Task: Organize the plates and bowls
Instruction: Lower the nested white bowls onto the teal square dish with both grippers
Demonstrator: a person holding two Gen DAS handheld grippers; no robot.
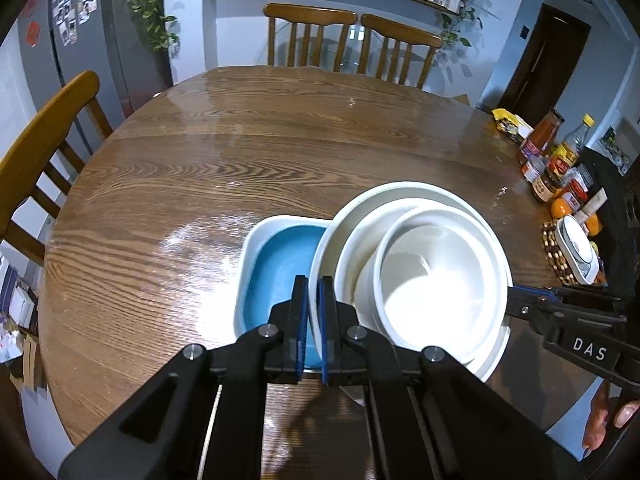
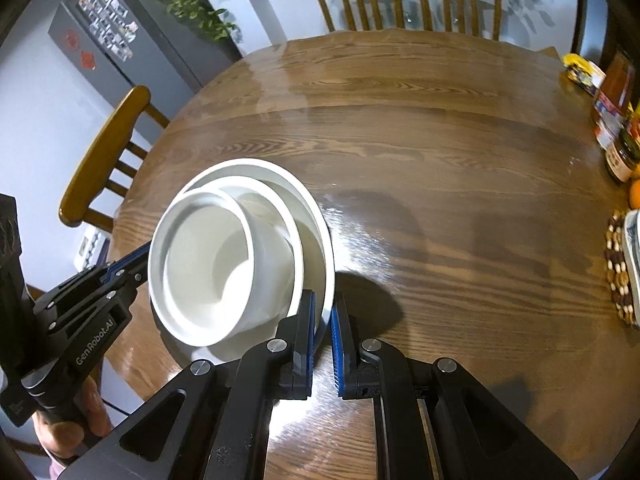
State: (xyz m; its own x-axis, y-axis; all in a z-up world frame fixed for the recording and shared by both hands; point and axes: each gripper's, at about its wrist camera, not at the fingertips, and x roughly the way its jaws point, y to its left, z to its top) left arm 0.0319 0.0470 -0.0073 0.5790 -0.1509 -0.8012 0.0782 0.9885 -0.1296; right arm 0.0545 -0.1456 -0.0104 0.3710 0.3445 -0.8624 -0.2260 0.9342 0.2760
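Observation:
Three white bowls sit nested in a tilted stack: a small bowl [image 1: 432, 280] in a middle bowl [image 1: 360, 256] in a large outer bowl [image 1: 352, 216]. My left gripper [image 1: 314, 280] is shut on the outer bowl's left rim. My right gripper [image 1: 510, 292] grips the opposite rim. In the right wrist view, the right gripper [image 2: 322, 300] pinches the large bowl's [image 2: 280, 172] rim and the left gripper [image 2: 146, 252] holds the far side. The stack hangs above the table [image 1: 200, 160] and casts a shadow. A square dish [image 1: 280, 264], blue inside, stands on the table, partly hidden behind the stack.
Jars, bottles and oranges [image 1: 556, 168] crowd the table's right edge, beside a white scale [image 1: 578, 248] on a beaded mat. Wooden chairs stand at the far side [image 1: 312, 36] and the left [image 1: 44, 132]. A person's hand [image 1: 608, 420] holds the right gripper's handle.

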